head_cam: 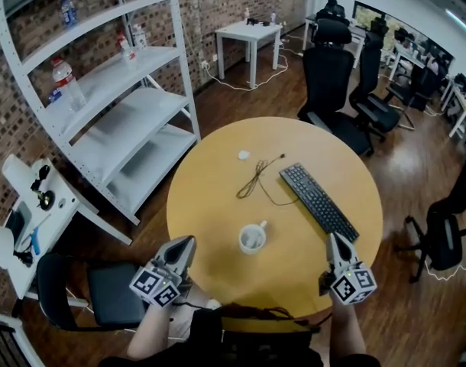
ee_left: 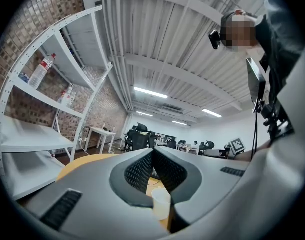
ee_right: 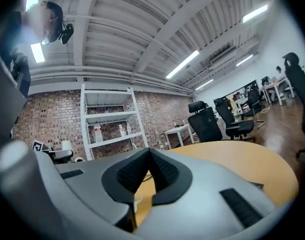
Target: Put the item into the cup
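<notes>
A white cup (head_cam: 252, 238) stands upright on the round yellow table (head_cam: 218, 205), near its front middle. A small white item (head_cam: 244, 155) lies farther back, with a thin black cable (head_cam: 257, 178) beside it. My left gripper (head_cam: 189, 240) hovers at the table's front left edge, left of the cup, its jaws shut and empty. In the left gripper view the left gripper (ee_left: 153, 152) has its jaws meeting at the tips, and the cup (ee_left: 161, 202) shows below them. My right gripper (head_cam: 331, 237) is at the front right, shut on nothing; its own view shows the right gripper (ee_right: 148, 152) with jaws touching.
A black keyboard (head_cam: 318, 201) lies diagonally on the table's right half. A white metal shelf (head_cam: 118, 105) with bottles stands at the left. Black office chairs (head_cam: 328, 82) are behind the table, and a dark chair (head_cam: 111, 289) is at the front left.
</notes>
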The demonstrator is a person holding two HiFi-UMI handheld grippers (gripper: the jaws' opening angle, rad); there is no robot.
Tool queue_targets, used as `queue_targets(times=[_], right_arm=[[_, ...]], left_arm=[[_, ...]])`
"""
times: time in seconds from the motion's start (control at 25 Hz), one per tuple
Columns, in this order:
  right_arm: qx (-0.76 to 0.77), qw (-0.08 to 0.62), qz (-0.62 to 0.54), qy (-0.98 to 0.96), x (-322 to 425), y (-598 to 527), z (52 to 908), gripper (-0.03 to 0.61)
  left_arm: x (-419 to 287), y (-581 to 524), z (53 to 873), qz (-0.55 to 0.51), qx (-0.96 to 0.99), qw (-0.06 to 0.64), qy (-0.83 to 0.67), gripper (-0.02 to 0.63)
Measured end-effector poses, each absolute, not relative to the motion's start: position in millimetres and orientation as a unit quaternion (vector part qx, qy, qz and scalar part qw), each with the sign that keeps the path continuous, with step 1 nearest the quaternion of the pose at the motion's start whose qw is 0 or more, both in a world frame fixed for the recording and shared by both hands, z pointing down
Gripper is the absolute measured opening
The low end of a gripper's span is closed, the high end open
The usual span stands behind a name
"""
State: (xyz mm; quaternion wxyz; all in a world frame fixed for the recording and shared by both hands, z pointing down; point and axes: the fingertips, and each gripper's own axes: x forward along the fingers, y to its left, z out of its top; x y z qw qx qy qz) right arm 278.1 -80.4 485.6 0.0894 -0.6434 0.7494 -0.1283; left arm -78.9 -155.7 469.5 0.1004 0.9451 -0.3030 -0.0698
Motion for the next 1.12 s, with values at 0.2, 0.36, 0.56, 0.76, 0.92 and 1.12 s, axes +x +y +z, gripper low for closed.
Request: queue_targets(times=[0.2, 0.36, 0.56, 0.76, 0.92, 1.12], right_arm=[[-0.677, 0.079, -0.114, 0.723, 302, -68, 486, 0.008], [-0.68, 0.073, -0.109, 0.722, 306, -66, 487, 0.008], [-0.678, 0.065, -0.106, 0.724, 301, -71, 486, 0.008], [-0.672, 0.056, -0.105, 0.731, 296, -76, 487, 0.008], [-0.662, 0.043, -0.106, 0.74, 289, -79, 489, 0.008], [-0.657, 0.029, -0.109, 0.746, 279, -83, 491, 0.008]], left_arm=[[-63, -162, 467, -0.07, 0.948, 0.093, -0.295, -0.005], [-56, -167, 465, -0.069, 0.95, 0.09, -0.292, -0.005], [-59, -170, 467, -0.067, 0.949, 0.094, -0.294, -0.005], [-65, -170, 469, -0.063, 0.947, 0.096, -0.3, -0.005], [-73, -169, 472, -0.066, 0.943, 0.101, -0.31, -0.005], [-83, -169, 476, -0.066, 0.941, 0.106, -0.316, -0.005]])
